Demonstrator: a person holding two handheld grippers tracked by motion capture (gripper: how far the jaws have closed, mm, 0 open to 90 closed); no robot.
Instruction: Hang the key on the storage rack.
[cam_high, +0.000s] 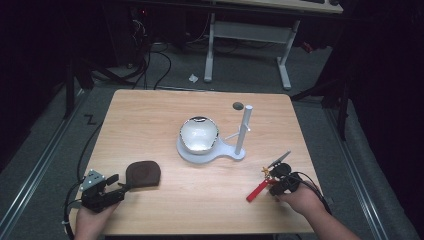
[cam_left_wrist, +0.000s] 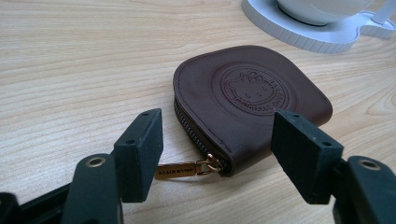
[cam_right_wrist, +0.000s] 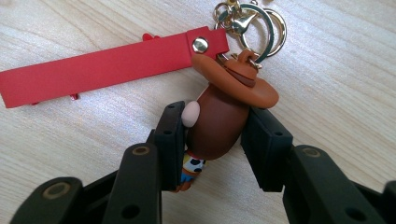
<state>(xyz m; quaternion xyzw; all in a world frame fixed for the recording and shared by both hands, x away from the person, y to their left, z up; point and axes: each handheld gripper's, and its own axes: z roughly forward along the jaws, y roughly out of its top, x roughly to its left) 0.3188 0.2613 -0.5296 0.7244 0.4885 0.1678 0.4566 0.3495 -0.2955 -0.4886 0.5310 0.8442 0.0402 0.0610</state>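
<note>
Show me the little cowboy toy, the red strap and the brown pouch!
cowboy toy (cam_right_wrist: 217, 123): right gripper view, on its brown head.
red strap (cam_right_wrist: 107, 70): right gripper view, mid-strap.
brown pouch (cam_left_wrist: 252, 91): left gripper view, on its embossed top.

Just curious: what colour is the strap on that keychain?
Red, with a silver rivet; the strap shows best in the right gripper view.
</note>
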